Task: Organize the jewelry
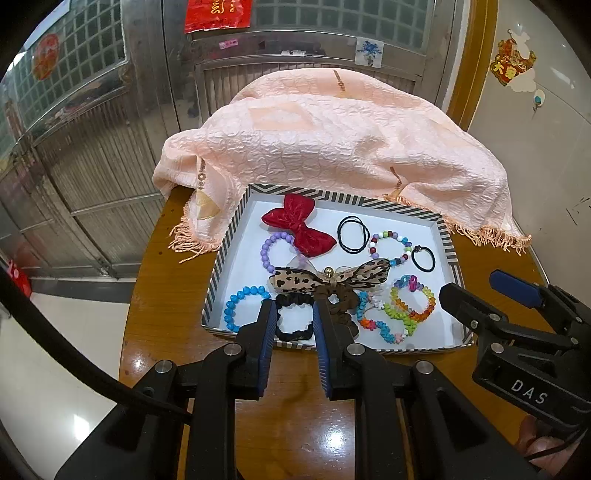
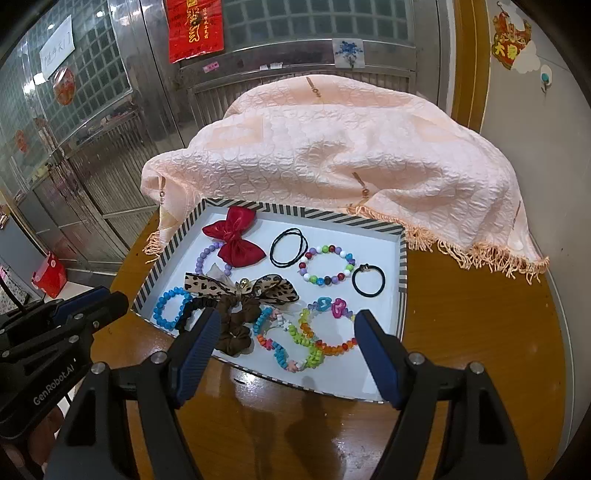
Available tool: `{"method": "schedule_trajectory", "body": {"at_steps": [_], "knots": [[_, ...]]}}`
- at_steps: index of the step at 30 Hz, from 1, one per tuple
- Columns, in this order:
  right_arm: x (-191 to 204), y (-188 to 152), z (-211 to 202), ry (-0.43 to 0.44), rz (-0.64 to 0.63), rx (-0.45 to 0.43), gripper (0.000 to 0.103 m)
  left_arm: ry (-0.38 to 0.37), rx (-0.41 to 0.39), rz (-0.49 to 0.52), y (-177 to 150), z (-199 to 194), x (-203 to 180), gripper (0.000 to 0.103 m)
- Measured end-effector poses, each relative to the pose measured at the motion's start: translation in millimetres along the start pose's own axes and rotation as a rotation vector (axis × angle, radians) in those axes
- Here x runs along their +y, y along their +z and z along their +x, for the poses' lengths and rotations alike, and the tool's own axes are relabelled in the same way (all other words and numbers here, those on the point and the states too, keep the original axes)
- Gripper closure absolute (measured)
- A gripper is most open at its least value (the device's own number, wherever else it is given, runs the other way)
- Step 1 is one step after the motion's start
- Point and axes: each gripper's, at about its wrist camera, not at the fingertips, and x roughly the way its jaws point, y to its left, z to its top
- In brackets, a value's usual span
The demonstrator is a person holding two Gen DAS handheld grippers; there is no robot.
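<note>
My left claw (image 1: pixel 294 325) hovers part-open over the black scrunchie (image 1: pixel 293 314) at the tray's (image 1: pixel 218 258) near edge, holding nothing. My right claw (image 2: pixel 286 336) gapes wide above the tangled colourful bracelets (image 2: pixel 295 339). I'd guess closing there snags several bracelets together.

Table: we see a round, glossy wooden top (image 1: pixel 177 295) w/ light reflections.
Cloth: peach quilted throw (image 1: pixel 332 140), fringed edge, draped over sth bulky at the table's far side; what's under it we can't tell.
Door: metal door w/ glass-block panes (image 2: pixel 92 110) behind.
Red poster: gold characters (image 2: pixel 195 26), stuck high on the door.
Wall sticker: red-gold festive decal (image 1: pixel 511 64), right wall.
Floor: red bag (image 2: pixel 50 275), prob. plastic, by the door at left.
</note>
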Motion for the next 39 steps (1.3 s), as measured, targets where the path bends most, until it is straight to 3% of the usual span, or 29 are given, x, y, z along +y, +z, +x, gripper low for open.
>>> {"method": "schedule_trajectory", "body": {"at_steps": [39], "knots": [[4.6, 1.0, 7.6, 0.024, -0.021, 0.012, 0.025, 0.036, 0.012, -0.007, -2.4, 1.1, 3.7, 0.097]]}}
